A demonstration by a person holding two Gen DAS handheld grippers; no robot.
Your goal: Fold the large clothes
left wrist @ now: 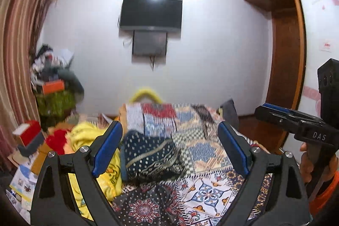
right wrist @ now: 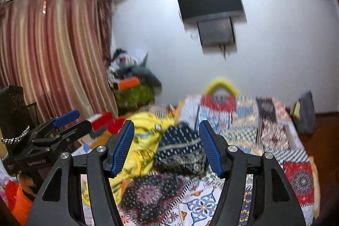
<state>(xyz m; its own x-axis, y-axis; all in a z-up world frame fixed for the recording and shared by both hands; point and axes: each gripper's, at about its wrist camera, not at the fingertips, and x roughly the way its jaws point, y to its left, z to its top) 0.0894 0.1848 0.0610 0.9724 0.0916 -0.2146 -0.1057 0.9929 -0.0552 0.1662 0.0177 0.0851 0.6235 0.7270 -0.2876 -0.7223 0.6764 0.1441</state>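
Observation:
A navy dotted garment (left wrist: 150, 154) (right wrist: 180, 147) lies bunched on the bed's patchwork cover (left wrist: 203, 141) (right wrist: 264, 130). A yellow garment (left wrist: 89, 137) (right wrist: 148, 132) is heaped to its left. A dark mandala-print cloth (left wrist: 144, 204) (right wrist: 148, 194) lies nearer to me. My left gripper (left wrist: 169, 126) hangs above the bed, pointing almost level, open wide and holding nothing. My right gripper (right wrist: 166, 126) is beside it at the same height, also open and empty. Each shows in the other's view: the right gripper (left wrist: 275, 113) and the left gripper (right wrist: 67, 118), both in hands with orange sleeves.
A TV (left wrist: 151, 14) hangs on the far white wall. A striped curtain (right wrist: 53, 52) covers the left side, with a clutter pile (left wrist: 55, 86) and a red box (left wrist: 28, 132) below it. A wooden wardrobe (left wrist: 284, 69) stands right. A grey cushion (right wrist: 305, 113) rests at the bed's far corner.

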